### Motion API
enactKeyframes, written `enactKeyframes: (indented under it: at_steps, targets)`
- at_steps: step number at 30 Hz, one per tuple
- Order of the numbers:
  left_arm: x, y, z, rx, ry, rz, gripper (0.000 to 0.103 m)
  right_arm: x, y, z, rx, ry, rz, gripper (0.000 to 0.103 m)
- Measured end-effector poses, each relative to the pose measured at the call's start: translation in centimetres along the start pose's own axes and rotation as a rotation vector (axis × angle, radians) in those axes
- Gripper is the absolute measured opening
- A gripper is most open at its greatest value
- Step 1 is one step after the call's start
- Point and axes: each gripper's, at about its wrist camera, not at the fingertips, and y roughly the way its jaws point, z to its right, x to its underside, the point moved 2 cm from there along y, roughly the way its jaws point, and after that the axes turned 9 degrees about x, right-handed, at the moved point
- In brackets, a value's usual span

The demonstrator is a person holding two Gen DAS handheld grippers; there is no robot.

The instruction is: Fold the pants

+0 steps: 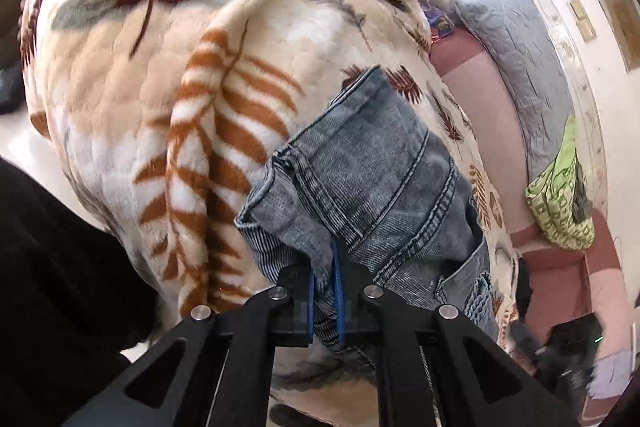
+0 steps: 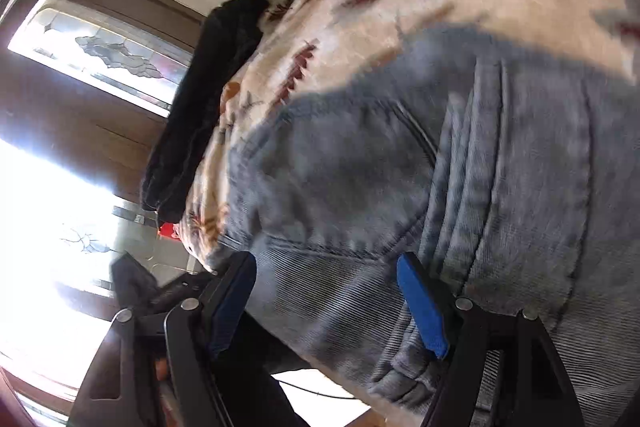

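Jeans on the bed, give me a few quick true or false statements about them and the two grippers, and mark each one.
1. The left gripper is closed on a fold of the jeans. True.
2. The right gripper is clamped shut on the jeans. False: its jaws stand wide apart, with denim lying between them.
3. The jeans lie on a cream blanket printed with leaves. True.
4. The jeans are black. False: they are faded blue-grey denim; the black item is a separate dark garment at the blanket's edge.
5. A green patterned cloth lies on top of the jeans. False: it sits apart from them, off beyond the blanket on the pink surface.
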Motion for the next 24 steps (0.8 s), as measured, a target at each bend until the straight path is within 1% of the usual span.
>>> enactKeyframes:
  at_steps: [2, 4, 7, 8, 10, 11, 12, 13, 14, 16, 17, 18, 19, 20, 21, 22, 23, 24]
  targets:
    - [-0.1, 0.1, 0.0, -0.002, 0.01, -0.005, 0.008, -2.5, -0.8, -1.0, -0.006, -0.003, 0.024, 0.076]
    - [-0.1, 0.1, -0.5, 0.019, -0.01, -0.013, 0.008, -5.1, -0.6, -1.3, -0.036, 0.034, 0.035, 0.076]
    - [-0.4, -0.1, -0.9, 0.028, -0.016, -0.019, 0.008, -8.7, 2.0, -0.3, -0.093, 0.164, 0.0, 0.077]
    - [-0.5, -0.1, -1.0, 0.03, -0.015, -0.02, 0.009, -9.5, 3.8, 0.3, -0.112, 0.201, -0.034, 0.077]
    - [-0.2, -0.1, -0.6, 0.033, -0.011, -0.029, 0.009, -9.2, 7.9, 1.4, -0.129, 0.274, -0.155, 0.078]
    - [-0.3, -0.1, -0.5, 0.03, -0.002, -0.037, 0.01, -8.3, 10.3, 2.2, -0.115, 0.307, -0.246, 0.078]
    - [-0.3, -0.3, -0.3, 0.033, 0.001, -0.043, 0.011, -8.2, 10.7, 2.4, -0.111, 0.287, -0.222, 0.077]
    - [-0.4, -0.7, -0.1, 0.044, 0.001, -0.043, 0.011, -8.4, 10.0, 2.0, -0.12, 0.279, -0.215, 0.077]
    - [-0.6, -1.4, 0.3, 0.055, 0.013, -0.035, 0.013, -8.6, 9.6, 1.7, -0.113, 0.28, -0.216, 0.077]
    - [-0.9, -4.2, 2.4, 0.046, 0.106, 0.039, 0.014, -9.1, 8.5, 1.0, -0.074, 0.245, -0.232, 0.077]
    - [-1.0, -5.6, 3.6, 0.054, 0.155, 0.075, 0.017, -9.5, 7.6, 0.6, -0.076, 0.223, -0.216, 0.077]
    - [-1.1, -7.0, 5.0, 0.08, 0.203, 0.114, 0.028, -9.9, 6.7, 0.2, -0.092, 0.195, -0.197, 0.077]
    - [-1.4, -8.2, 6.4, 0.107, 0.242, 0.155, 0.036, -10.8, 5.3, -0.1, -0.096, 0.168, -0.166, 0.077]
    - [-1.7, -8.7, 7.5, 0.121, 0.27, 0.179, 0.051, -11.5, 4.2, -0.1, -0.076, 0.158, -0.139, 0.077]
    - [-2.1, -8.8, 8.9, 0.144, 0.302, 0.189, 0.059, -12.1, 3.5, -0.2, -0.052, 0.143, -0.119, 0.077]
    - [-2.4, -8.4, 9.7, 0.164, 0.326, 0.183, 0.059, -13.3, 2.4, -0.1, 0.005, 0.102, -0.09, 0.077]
    - [-2.7, -7.6, 10.3, 0.17, 0.346, 0.171, 0.059, -13.7, 1.9, 0.2, 0.05, 0.082, -0.08, 0.077]
    - [-3.0, -6.1, 10.8, 0.149, 0.365, 0.144, 0.059, -14.3, 1.4, 0.7, 0.142, 0.052, -0.073, 0.077]
